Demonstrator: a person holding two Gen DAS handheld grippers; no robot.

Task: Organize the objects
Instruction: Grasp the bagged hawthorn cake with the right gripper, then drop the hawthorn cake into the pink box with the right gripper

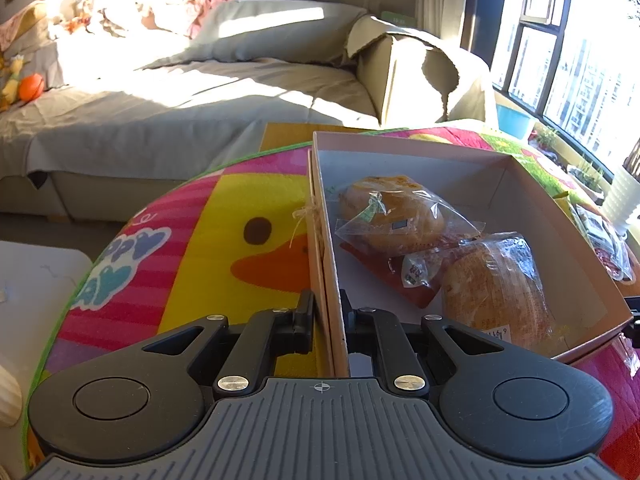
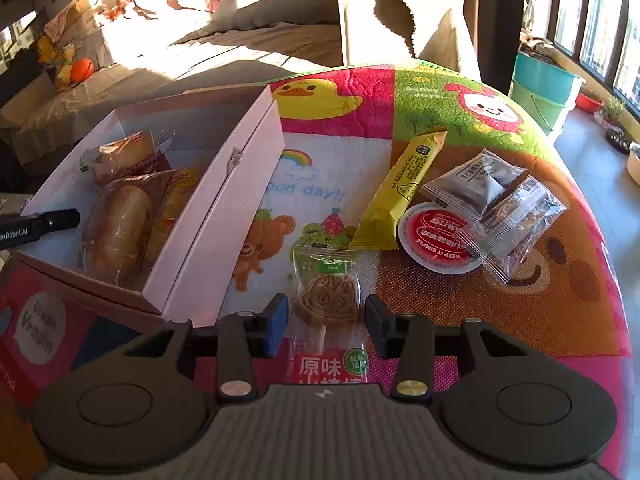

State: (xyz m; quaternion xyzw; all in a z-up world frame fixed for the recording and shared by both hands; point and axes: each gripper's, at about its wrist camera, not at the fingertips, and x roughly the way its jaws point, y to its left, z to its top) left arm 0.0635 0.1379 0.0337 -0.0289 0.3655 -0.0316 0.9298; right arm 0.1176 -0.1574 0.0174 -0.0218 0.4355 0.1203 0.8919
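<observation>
A pink box stands open on the colourful mat and holds wrapped breads and a red packet. My left gripper is shut on the box's left wall. The box also shows in the right wrist view, with a left finger at its far side. My right gripper is open, its fingers on either side of a wrapped lollipop snack lying on the mat. Beyond it lie a yellow bar, a round red-lidded cup and clear cookie packets.
The round table has a cartoon mat. A grey sofa stands behind it. A teal bucket and windows are at the right. A white surface is at the left.
</observation>
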